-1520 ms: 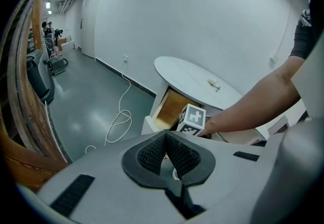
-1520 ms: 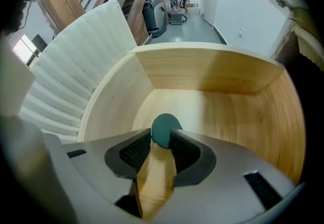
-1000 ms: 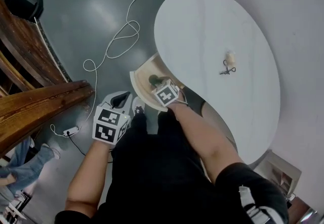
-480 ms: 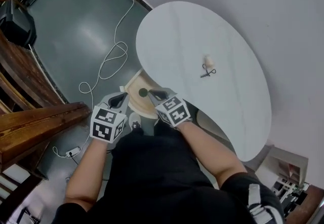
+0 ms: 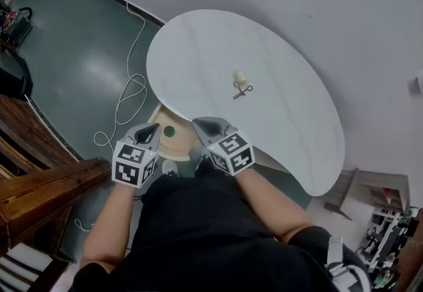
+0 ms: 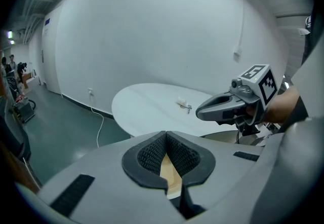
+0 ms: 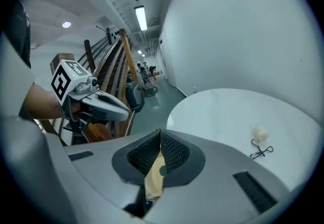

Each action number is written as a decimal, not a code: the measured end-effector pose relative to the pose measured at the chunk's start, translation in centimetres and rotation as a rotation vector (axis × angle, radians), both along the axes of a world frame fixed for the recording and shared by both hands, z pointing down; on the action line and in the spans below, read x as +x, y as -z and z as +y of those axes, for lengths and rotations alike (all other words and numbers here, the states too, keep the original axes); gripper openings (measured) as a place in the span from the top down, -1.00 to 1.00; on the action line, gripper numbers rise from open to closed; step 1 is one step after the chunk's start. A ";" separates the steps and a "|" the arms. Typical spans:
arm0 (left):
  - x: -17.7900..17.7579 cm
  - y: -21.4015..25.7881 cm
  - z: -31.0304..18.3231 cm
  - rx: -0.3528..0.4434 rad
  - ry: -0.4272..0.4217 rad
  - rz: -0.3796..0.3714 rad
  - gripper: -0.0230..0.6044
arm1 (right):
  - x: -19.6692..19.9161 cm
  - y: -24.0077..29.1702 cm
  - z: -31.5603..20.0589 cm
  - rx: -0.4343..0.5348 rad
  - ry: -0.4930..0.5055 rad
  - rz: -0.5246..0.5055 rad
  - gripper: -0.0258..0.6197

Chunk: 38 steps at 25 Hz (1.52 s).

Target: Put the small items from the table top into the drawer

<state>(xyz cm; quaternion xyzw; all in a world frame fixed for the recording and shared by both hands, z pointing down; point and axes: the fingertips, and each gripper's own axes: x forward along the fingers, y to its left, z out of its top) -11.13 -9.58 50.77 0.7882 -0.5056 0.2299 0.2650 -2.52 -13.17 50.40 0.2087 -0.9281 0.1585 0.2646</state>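
On the white oval table (image 5: pixel 277 46) lie a small cream lump (image 5: pixel 240 76) and a black wire clip (image 5: pixel 242 91), touching each other. Both also show in the left gripper view, the lump (image 6: pixel 181 101) and the clip (image 6: pixel 188 108), and in the right gripper view (image 7: pixel 260 133), (image 7: pixel 260 152). Below the table's near edge a wooden drawer (image 5: pixel 173 149) stands open with a green round item (image 5: pixel 169 131) in it. My left gripper (image 5: pixel 151 129) hangs shut and empty over the drawer's left side. My right gripper (image 5: pixel 200 127) has just been closing; its pads meet with nothing between them.
A white cable (image 5: pixel 129 92) winds over the green floor left of the table. Dark wooden stair rails (image 5: pixel 46 185) rise at the lower left. A white wall runs behind the table, and a small shelf unit (image 5: pixel 370 185) stands at the lower right.
My right gripper has come up out of the drawer, leaving the green round item inside. My left gripper has risen too. Both now sit level with the table's near edge.
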 end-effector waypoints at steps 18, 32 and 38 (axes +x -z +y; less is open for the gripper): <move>9.5 0.3 -5.9 0.000 -0.189 -0.044 0.88 | 14.1 -2.6 -9.3 0.126 -0.272 0.179 0.88; 8.0 -0.4 -7.3 -0.040 -0.093 -0.071 0.88 | 17.1 -9.3 -15.2 0.127 -0.206 0.380 0.61; 8.0 -0.7 -7.8 -0.053 -0.053 -0.069 0.88 | 16.4 -10.5 -16.2 0.227 -0.050 0.489 0.57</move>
